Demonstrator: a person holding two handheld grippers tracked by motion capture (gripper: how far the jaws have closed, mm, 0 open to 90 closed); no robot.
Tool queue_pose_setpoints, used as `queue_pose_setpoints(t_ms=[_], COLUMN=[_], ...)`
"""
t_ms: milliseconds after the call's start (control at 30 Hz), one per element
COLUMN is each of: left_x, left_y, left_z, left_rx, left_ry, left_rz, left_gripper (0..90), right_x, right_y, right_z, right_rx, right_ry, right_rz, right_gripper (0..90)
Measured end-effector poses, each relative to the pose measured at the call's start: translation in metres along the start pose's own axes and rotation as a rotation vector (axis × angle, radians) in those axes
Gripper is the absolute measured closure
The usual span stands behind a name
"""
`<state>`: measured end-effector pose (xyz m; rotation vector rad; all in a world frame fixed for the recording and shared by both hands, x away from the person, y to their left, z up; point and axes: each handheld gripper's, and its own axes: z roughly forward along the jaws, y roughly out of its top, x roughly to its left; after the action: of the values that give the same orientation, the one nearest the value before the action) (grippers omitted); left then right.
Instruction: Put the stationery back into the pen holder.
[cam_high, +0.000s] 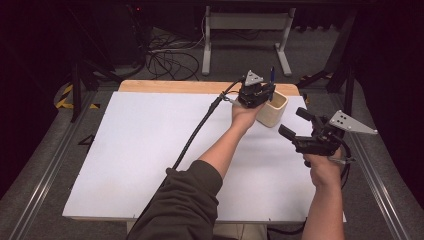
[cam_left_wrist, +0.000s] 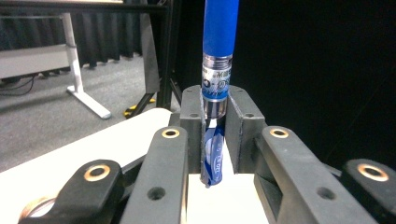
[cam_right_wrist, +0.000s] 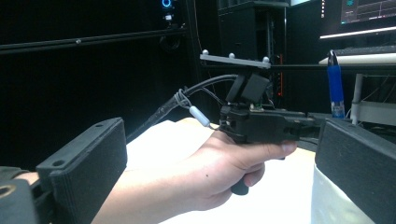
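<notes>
My left gripper (cam_high: 266, 90) is shut on a blue pen (cam_high: 272, 74) and holds it upright over the back rim of a beige square cup (cam_high: 274, 110). In the left gripper view the pen (cam_left_wrist: 219, 28) rises from between the closed jaws, its lower end pinched between the pads. My right gripper (cam_high: 295, 123) hovers to the right of the cup with its jaws wide apart and nothing between them. The right gripper view looks past its own open jaws at the left hand, the left gripper (cam_right_wrist: 261, 123) and the pen (cam_right_wrist: 335, 88).
A white board (cam_high: 150, 150) covers the wooden table. The left gripper's cable (cam_high: 197, 130) trails across the board. Behind the table stand a white desk frame (cam_high: 247, 30) and loose floor cables (cam_high: 170, 55). Metal rails (cam_high: 45, 165) run beside the table.
</notes>
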<state>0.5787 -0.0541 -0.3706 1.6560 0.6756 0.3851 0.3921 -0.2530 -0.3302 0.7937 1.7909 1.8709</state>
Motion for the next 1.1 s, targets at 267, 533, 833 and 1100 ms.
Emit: queue_pose_setpoints(t_ms=[267,533,833,1100], left_x=[-0.001,-0.004,-0.003,-0.003], left_y=[-0.009,-0.016,-0.020,-0.023], left_z=[0.006,0.010,0.013,0.014], left_rx=[0.046,0.083,0.115,0.134], left_ry=[0.008,0.015,0.013,0.011], left_rz=[0.005,0.003,-0.004,-0.005], left_gripper=[78.9,78.8,78.7,78.4], right_x=[0.000,0.000,0.000,0.000], right_y=[0.000,0.000,0.001,0.000], right_z=[0.000,0.000,0.000,0.001], right_rx=[-0.002,-0.002,0.000,0.004], right_ry=[0.000,0.003,0.006,0.009], right_rz=[-0.003,-0.001,-0.003,-0.002], right_gripper=[2.9,2.9,2.9,2.9])
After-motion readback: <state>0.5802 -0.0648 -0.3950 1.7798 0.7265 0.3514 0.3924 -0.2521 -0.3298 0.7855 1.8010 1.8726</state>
